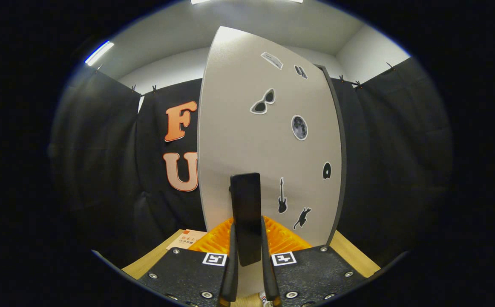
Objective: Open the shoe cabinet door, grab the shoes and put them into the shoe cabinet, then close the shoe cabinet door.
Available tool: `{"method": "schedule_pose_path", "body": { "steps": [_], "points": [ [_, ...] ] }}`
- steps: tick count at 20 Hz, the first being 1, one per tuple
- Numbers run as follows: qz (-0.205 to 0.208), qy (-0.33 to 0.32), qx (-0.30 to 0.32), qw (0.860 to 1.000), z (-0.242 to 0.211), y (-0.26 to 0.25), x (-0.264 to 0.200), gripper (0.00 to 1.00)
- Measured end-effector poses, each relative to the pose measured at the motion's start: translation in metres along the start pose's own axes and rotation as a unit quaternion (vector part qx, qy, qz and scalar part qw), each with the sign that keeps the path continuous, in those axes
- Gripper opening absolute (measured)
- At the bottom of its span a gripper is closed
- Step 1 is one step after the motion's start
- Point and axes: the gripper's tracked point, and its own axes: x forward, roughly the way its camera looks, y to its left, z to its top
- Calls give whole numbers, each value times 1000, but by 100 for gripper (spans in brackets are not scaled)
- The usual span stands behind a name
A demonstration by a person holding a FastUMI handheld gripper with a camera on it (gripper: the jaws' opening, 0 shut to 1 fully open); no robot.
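Gripper view: looks forward along the two fingers at the shoe cabinet door (251, 140), which stands upright close ahead.
Gripper (247, 256): its two fingers are drawn close together and pinch a dark upright handle (246, 213) from both sides; the handle sits on the front of the door.
Shoe cabinet door: pale grey panel with a dark edge on its right side; it carries small stickers, among them sunglasses (263, 102), a moon (299, 127), a guitar (282, 196) and a cat (302, 218).
Inside of the cabinet: I cannot tell, the door panel hides it.
Shoes: I cannot tell where they are.
Orange ridged part (283, 238): lies low just beyond the fingers, at the foot of the door, on both sides of the handle; what it belongs to I cannot tell.
Desk (349, 251): light wooden surface under the cabinet, showing left and right of the gripper.
Paper card (185, 241): lies on the desk near its left edge, beside the orange part.
Surroundings: black cloth wall (392, 149) behind and beside the cabinet, white ceiling above.
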Motion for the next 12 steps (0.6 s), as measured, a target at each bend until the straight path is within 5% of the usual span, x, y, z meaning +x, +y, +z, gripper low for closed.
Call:
{"method": "schedule_pose_path", "body": {
  "steps": [12],
  "points": [
    [-73, 2, -15, 997, 4, -83, -65, 23]
  ]
}}
